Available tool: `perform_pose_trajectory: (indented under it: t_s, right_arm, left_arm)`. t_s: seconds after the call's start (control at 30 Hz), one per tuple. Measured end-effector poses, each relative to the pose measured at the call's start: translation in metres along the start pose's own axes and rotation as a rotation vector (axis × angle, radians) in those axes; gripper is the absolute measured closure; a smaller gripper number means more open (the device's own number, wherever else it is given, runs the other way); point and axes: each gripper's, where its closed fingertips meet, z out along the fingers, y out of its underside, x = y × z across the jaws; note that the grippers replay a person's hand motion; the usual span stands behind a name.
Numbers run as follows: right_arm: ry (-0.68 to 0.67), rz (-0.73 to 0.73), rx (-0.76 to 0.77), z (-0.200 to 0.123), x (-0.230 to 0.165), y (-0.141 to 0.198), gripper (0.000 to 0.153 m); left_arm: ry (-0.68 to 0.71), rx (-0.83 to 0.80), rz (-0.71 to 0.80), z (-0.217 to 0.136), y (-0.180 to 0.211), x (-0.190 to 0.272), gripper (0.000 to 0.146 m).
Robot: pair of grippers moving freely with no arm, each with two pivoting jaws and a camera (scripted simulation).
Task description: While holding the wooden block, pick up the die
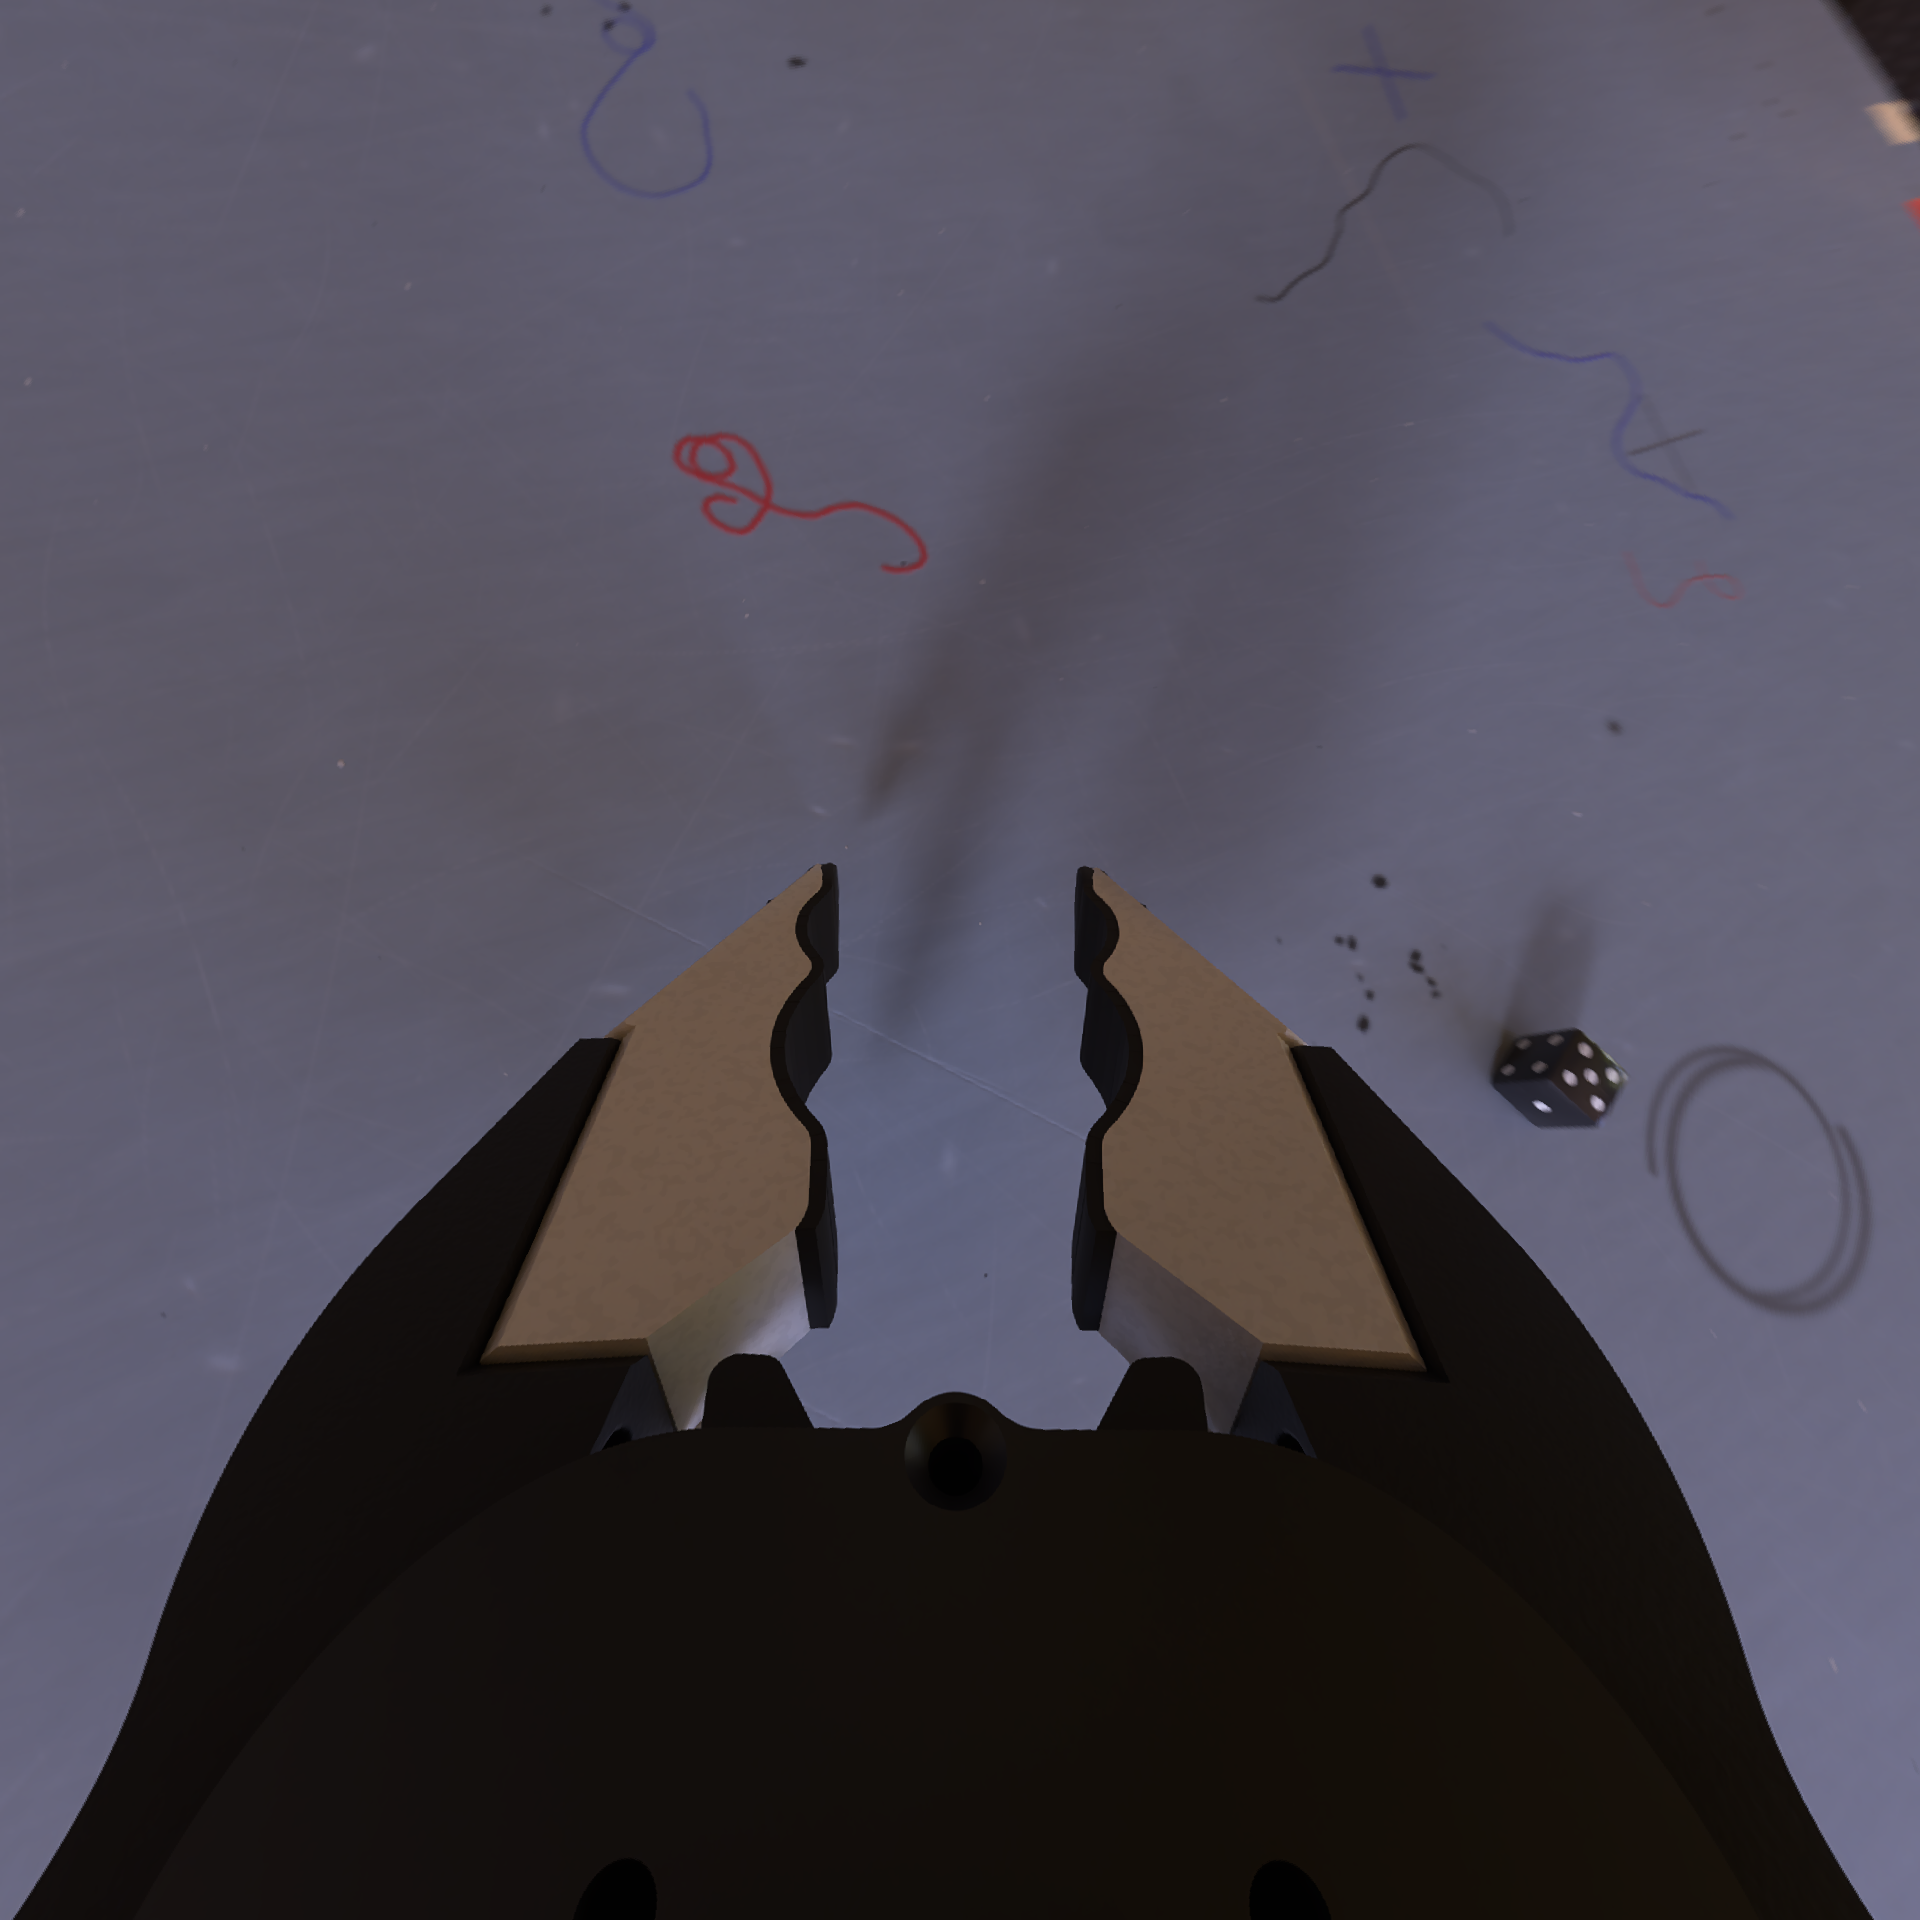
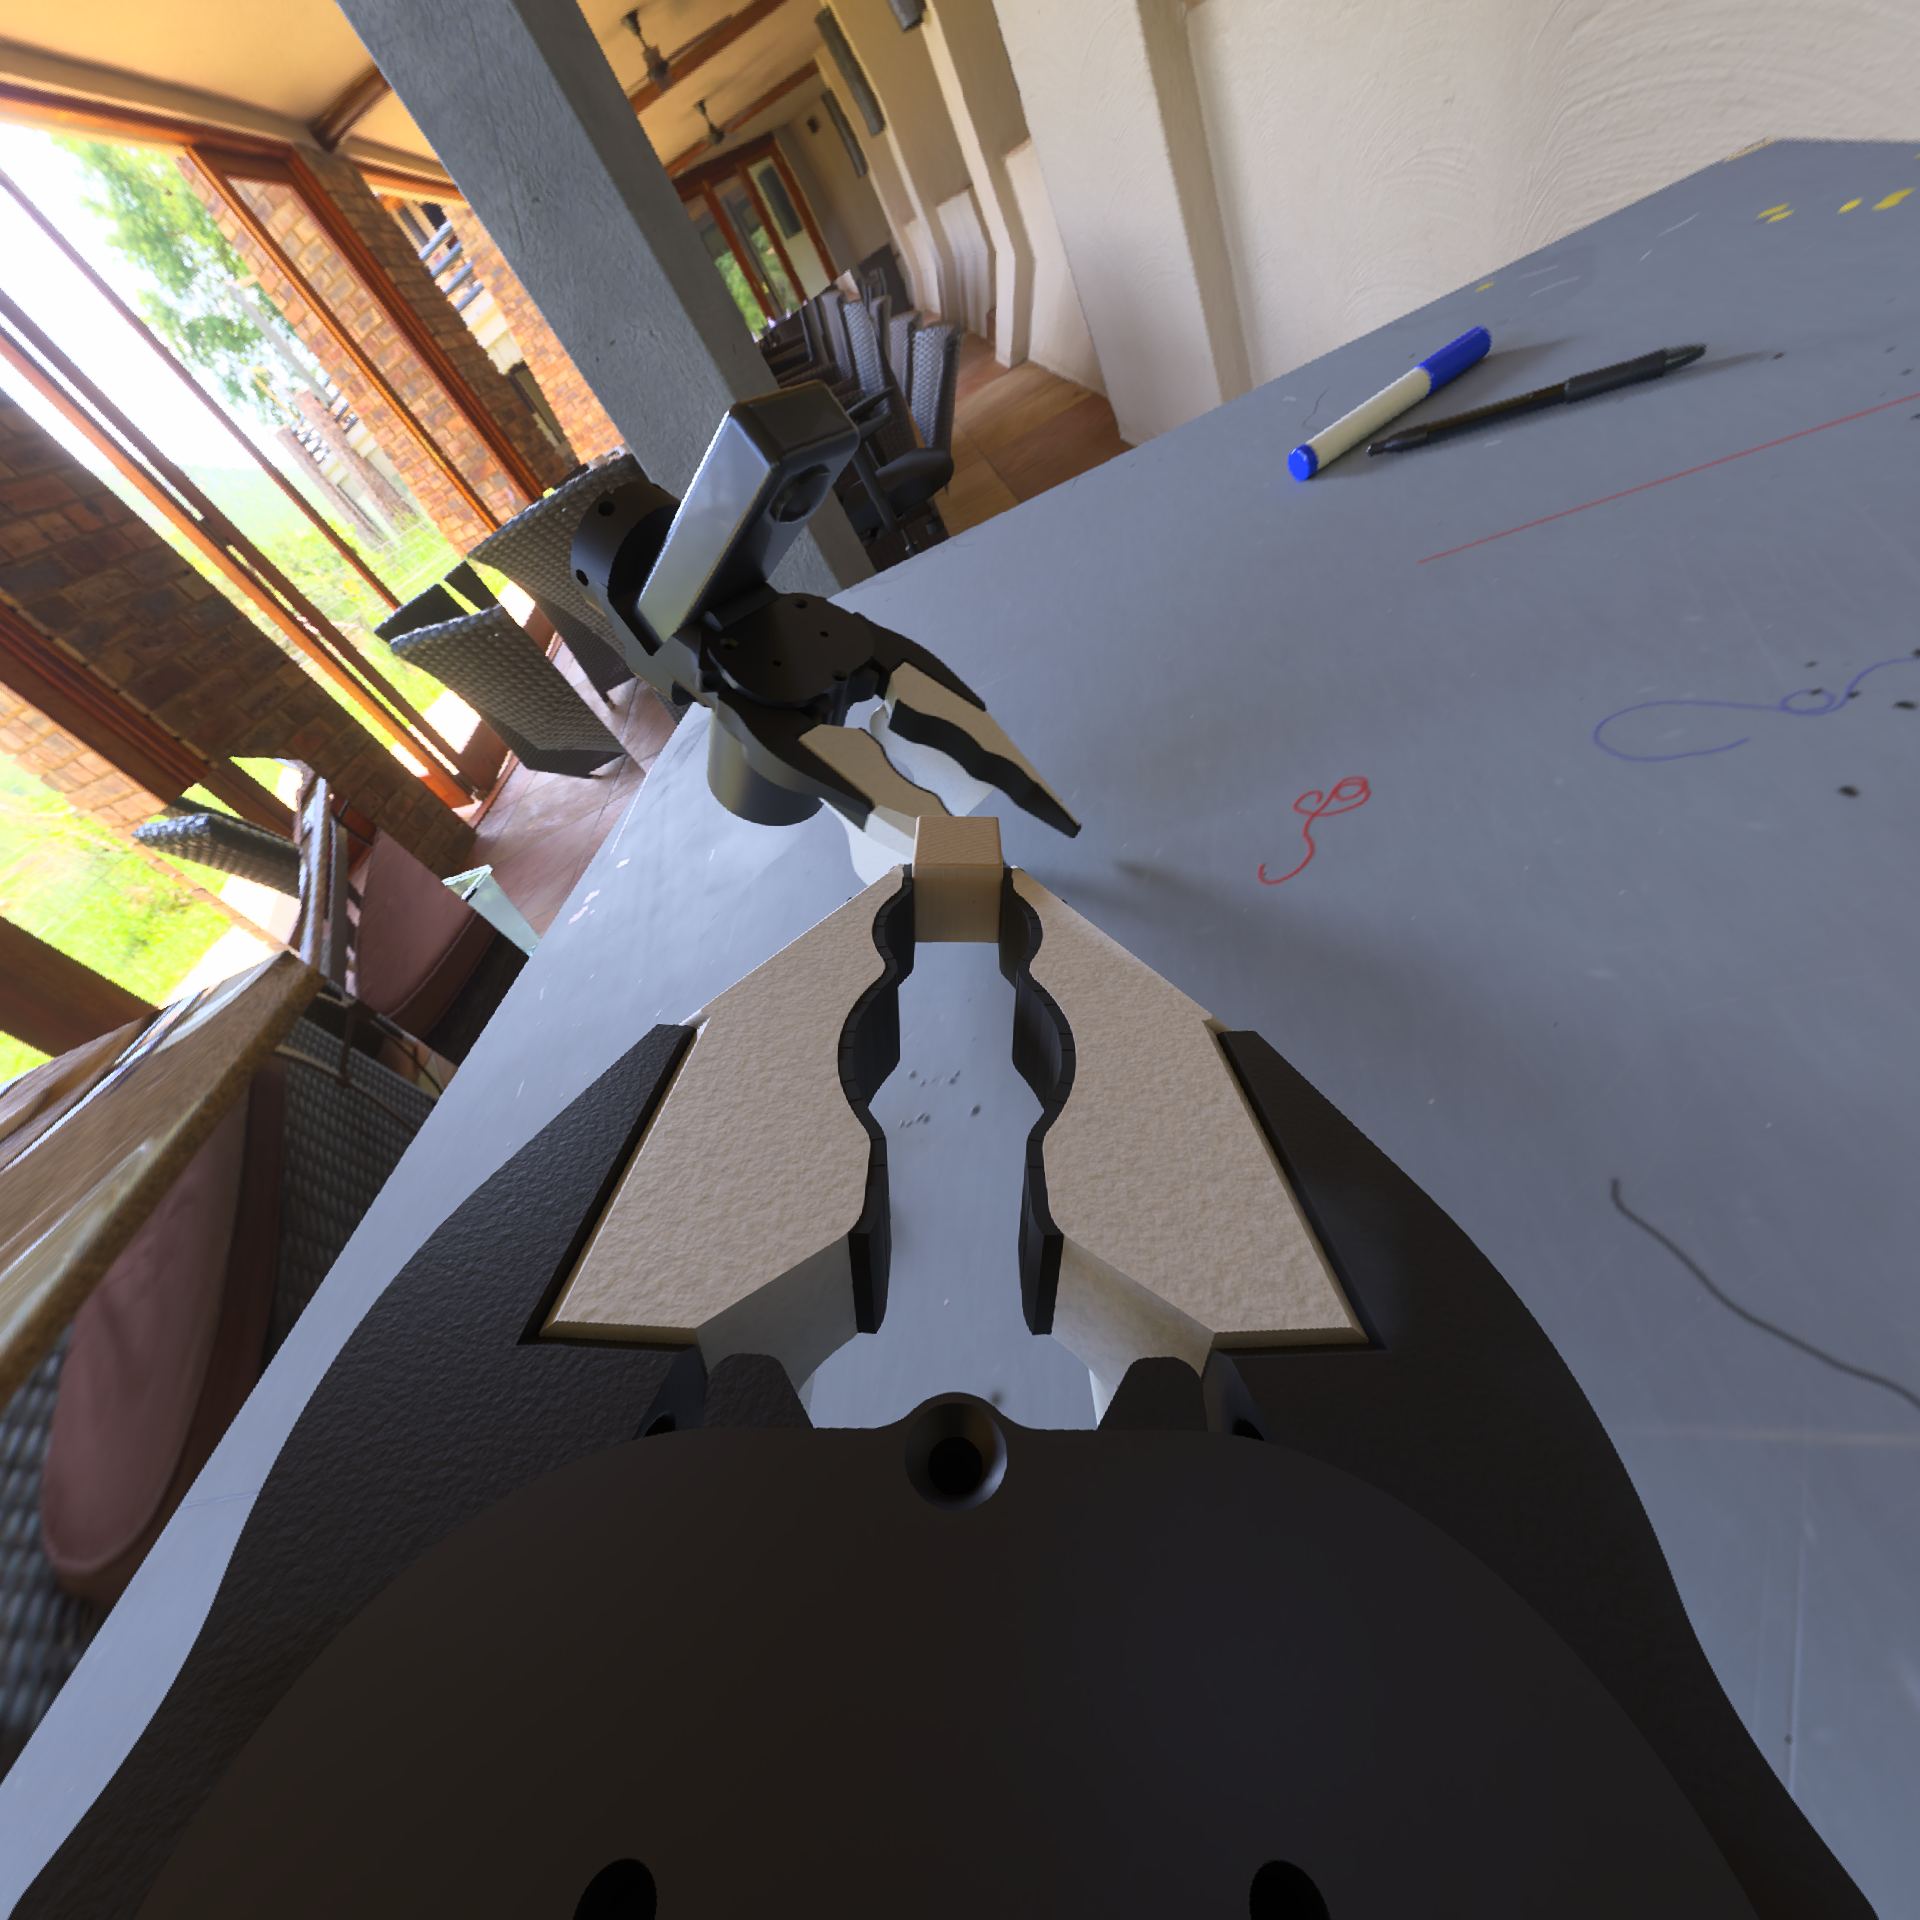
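Note:
A small black die (image 1: pixel 1556 1076) with white pips sits on the grey table (image 1: pixel 416 520), to the right of my left gripper (image 1: pixel 956 871). The left gripper is open and empty, hovering above the table. My right gripper (image 2: pixel 958 878) is shut on a pale wooden block (image 2: pixel 958 888), held at its fingertips above the table. The left gripper also shows in the right wrist view (image 2: pixel 971 805), open, just beyond the block near the table's edge. The die is not seen in the right wrist view.
The grey table (image 2: pixel 1455 987) bears red, blue and black pen scribbles. A blue-capped marker (image 2: pixel 1387 403) and a black pen (image 2: pixel 1538 400) lie at its far side. The table edge (image 2: pixel 582 914) runs along the left, with wicker chairs beyond.

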Motion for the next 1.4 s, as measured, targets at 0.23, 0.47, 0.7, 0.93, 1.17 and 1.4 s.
perform_pose_trajectory:
  t_s: [0.23,0.47,0.7,0.93,1.17,1.4]
  right_arm:
    - [-0.053,0.039,-0.017,-0.008,-0.007,0.018,0.138]
    - [-0.081,0.060,-0.052,0.002,-0.005,0.026,0.138]
    - [-0.156,0.059,-0.129,0.032,0.007,0.022,0.138]
    - [-0.173,0.109,-0.060,0.029,0.018,0.005,0.138]
    - [-0.150,0.055,-0.043,0.011,0.015,-0.004,0.138]
    - [-0.206,0.102,-0.037,0.005,0.012,0.005,0.138]
  left_arm:
    - [-0.152,-0.037,0.055,0.007,0.006,-0.008,0.127]
    - [-0.064,-0.060,0.129,0.004,-0.002,-0.013,0.130]
    - [0.162,0.087,0.356,-0.013,-0.045,-0.001,0.146]
    - [0.209,0.007,0.074,-0.037,-0.014,0.011,0.121]
    - [0.197,0.119,0.081,-0.035,0.030,0.086,0.102]
    - [0.333,0.034,0.264,-0.013,0.037,0.119,0.100]
